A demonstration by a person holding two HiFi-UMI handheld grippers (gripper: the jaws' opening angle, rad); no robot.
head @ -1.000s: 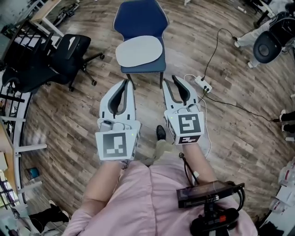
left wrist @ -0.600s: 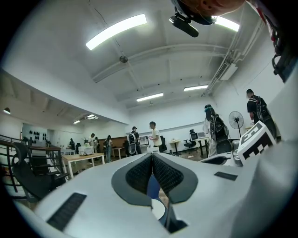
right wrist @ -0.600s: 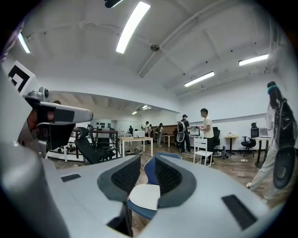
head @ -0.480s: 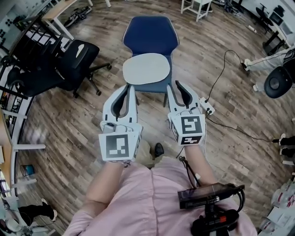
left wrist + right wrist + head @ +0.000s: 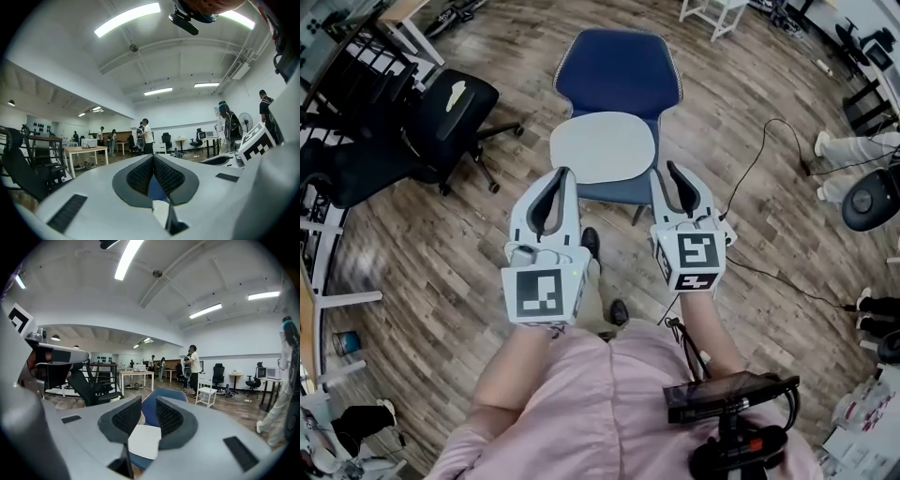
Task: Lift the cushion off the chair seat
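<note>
A pale grey oval cushion (image 5: 602, 147) lies flat on the seat of a blue chair (image 5: 619, 75) on the wood floor ahead of me. Both grippers hover short of the chair's front edge and touch nothing. My left gripper (image 5: 562, 173) points at the cushion's front left rim, its tips meeting. My right gripper (image 5: 664, 171) is beside the front right rim, its jaws a little apart. The right gripper view shows the cushion (image 5: 144, 441) and chair (image 5: 157, 404) through the gap of the right gripper (image 5: 148, 401). The left gripper (image 5: 153, 157) shows only slivers of both.
A black office chair (image 5: 441, 112) stands left of the blue chair, with dark racks behind it. A black cable (image 5: 769, 141) runs over the floor on the right. My shoe (image 5: 591, 242) is just before the chair. Tables and standing people fill the far room (image 5: 194, 366).
I have stepped closer to the chair. Both grippers have moved forward and now sit at the cushion's front edge; their jaws look the same.
</note>
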